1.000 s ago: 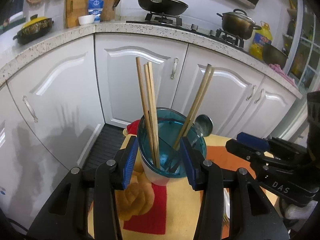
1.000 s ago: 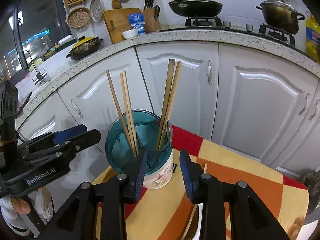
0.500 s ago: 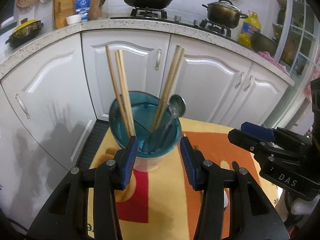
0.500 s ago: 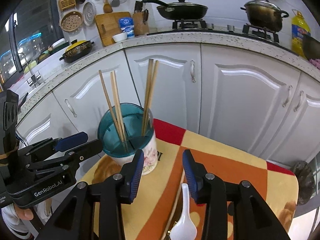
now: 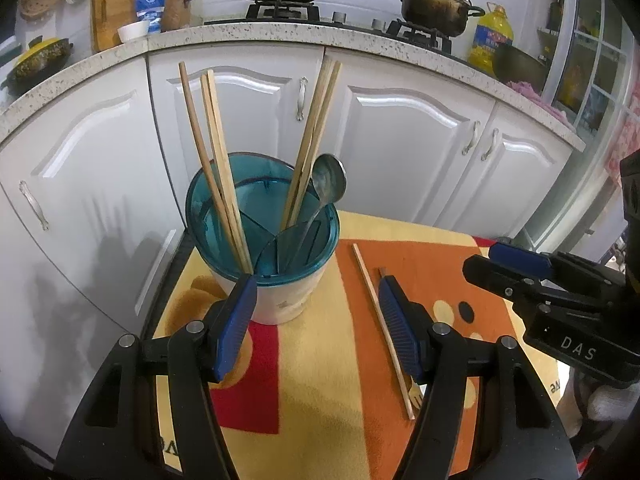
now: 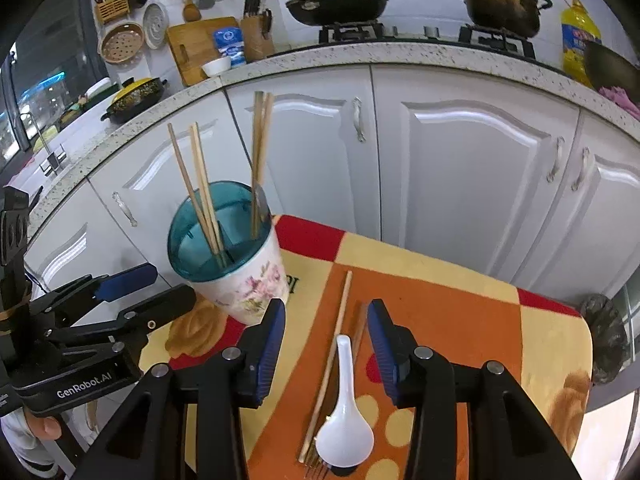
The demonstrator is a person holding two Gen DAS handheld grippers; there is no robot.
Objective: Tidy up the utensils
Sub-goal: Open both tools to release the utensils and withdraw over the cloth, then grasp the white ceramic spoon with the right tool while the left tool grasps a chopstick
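A white flowered holder [image 5: 280, 300] [image 6: 244, 284] with a teal divided insert stands at the table's left. It holds several wooden chopsticks [image 5: 216, 152] and a metal spoon [image 5: 330, 180]. My left gripper [image 5: 318, 320] hangs just in front of the holder, its jaws opening wide with nothing between them. On the cloth lie a loose chopstick [image 5: 380, 320] [image 6: 332, 352], a white ceramic spoon [image 6: 344, 420] and a fork [image 6: 316, 470] partly hidden under the spoon. My right gripper [image 6: 326, 344] hovers over these, jaws opening and pads touching nothing.
The small table wears an orange, yellow and red cloth [image 6: 460, 320]. White kitchen cabinets [image 6: 460, 168] curve close behind it. The counter above carries pans, a pot and an oil bottle [image 6: 576, 36]. A person's hand [image 6: 44, 424] holds the left gripper.
Both grippers have drawn back from the holder, which now stands farther off. The left jaws have spread much wider. The white spoon and loose chopstick have come into view.
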